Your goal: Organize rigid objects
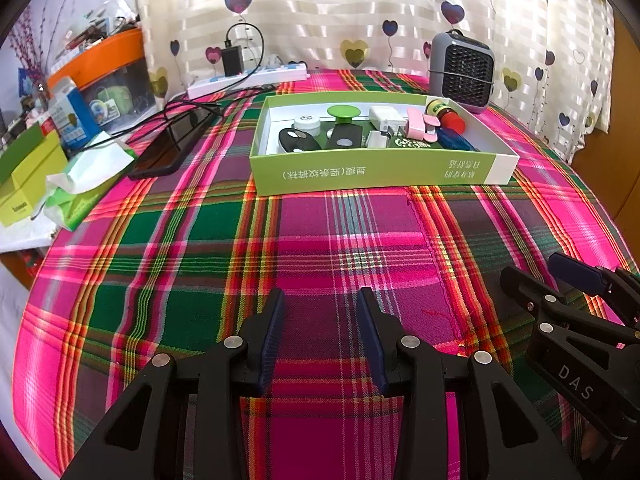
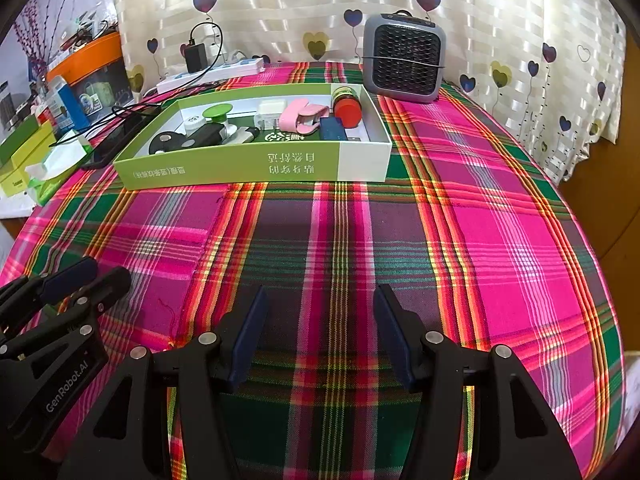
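Note:
A green and white cardboard box [image 1: 372, 174] [image 2: 248, 170] stands on the plaid tablecloth at the back. It holds several small items: a green knob [image 1: 343, 112] [image 2: 217, 113], black key fobs [image 1: 299, 140], a white charger [image 1: 382, 116], a pink clip [image 1: 418, 125] [image 2: 298, 118], a red-capped bottle [image 1: 450, 118] [image 2: 347, 110] and a blue piece [image 1: 456, 140]. My left gripper [image 1: 322, 300] is open and empty, low over the cloth in front of the box. My right gripper [image 2: 320, 300] is open and empty beside it, and also shows in the left wrist view [image 1: 540, 276].
A grey heater [image 1: 460, 72] [image 2: 404, 58] stands behind the box at the right. A black phone [image 1: 172, 144] with cables, a white power strip [image 1: 248, 78] and a tissue pack [image 1: 84, 184] lie at the left. Boxes and an orange bin [image 1: 100, 56] crowd the far left.

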### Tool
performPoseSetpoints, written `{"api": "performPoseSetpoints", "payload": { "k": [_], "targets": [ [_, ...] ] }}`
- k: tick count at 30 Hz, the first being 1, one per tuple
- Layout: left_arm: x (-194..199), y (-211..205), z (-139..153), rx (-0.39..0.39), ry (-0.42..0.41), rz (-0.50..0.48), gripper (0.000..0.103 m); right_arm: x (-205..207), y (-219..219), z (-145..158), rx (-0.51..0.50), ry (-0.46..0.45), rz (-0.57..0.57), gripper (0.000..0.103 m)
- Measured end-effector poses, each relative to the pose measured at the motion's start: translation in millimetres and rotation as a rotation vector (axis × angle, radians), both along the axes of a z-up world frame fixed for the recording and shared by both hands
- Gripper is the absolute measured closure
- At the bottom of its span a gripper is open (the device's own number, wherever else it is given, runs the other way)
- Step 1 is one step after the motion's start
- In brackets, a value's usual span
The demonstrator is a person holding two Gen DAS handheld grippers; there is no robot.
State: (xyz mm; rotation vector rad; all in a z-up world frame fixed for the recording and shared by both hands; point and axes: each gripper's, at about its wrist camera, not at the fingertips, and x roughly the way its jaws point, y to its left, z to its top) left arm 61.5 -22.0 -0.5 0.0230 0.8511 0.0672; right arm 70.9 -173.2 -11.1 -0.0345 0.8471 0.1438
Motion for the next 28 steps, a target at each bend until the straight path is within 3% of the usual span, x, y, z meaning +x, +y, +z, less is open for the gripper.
{"api": "performPoseSetpoints", "payload": {
  "k": [28],
  "targets": [
    [-0.6, -0.2, -0.4, 0.000, -0.002, 0.000, 0.068, -0.3, 1.0, 0.3, 0.000, 0.000, 0.001, 0.045]
  ]
}}
